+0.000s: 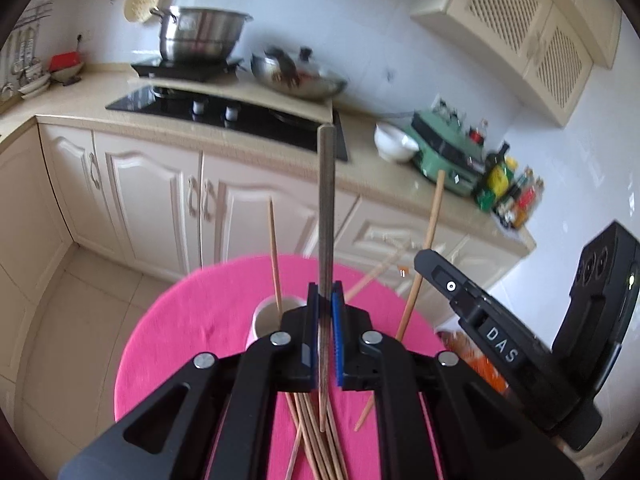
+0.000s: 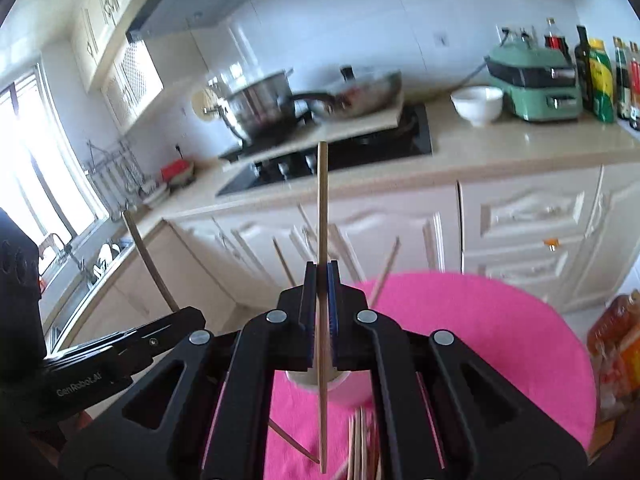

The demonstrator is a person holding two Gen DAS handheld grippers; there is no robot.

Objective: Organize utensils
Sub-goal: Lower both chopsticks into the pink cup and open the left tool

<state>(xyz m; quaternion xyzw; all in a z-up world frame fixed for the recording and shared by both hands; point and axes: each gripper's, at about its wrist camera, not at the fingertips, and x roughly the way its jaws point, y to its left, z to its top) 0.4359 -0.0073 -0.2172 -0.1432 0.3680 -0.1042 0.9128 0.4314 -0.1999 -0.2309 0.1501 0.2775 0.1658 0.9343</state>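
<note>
**Both grippers were clamped on one chopstick each, lifted above the pink table.**

Your left gripper point(image 1: 325, 292) was pinched narrow on a grey-brown chopstick point(image 1: 326, 208), held near its middle so that it stood nearly upright between the jaws; your right gripper point(image 2: 321, 276) was pinched the same way on a pale wooden chopstick point(image 2: 322, 208). The white cup point(image 1: 266, 314) stood on the pink tablecloth point(image 1: 180, 320) just below the grippers with one stick already in it, and a loose bundle of chopsticks point(image 1: 316, 440) lay on the cloth beneath. You were handling light, stiff, smooth rods: a mid-length grip balanced them, but they probably pivoted easily between the pads. The cup looked light and could have tipped if a stick had struck its rim.
</note>
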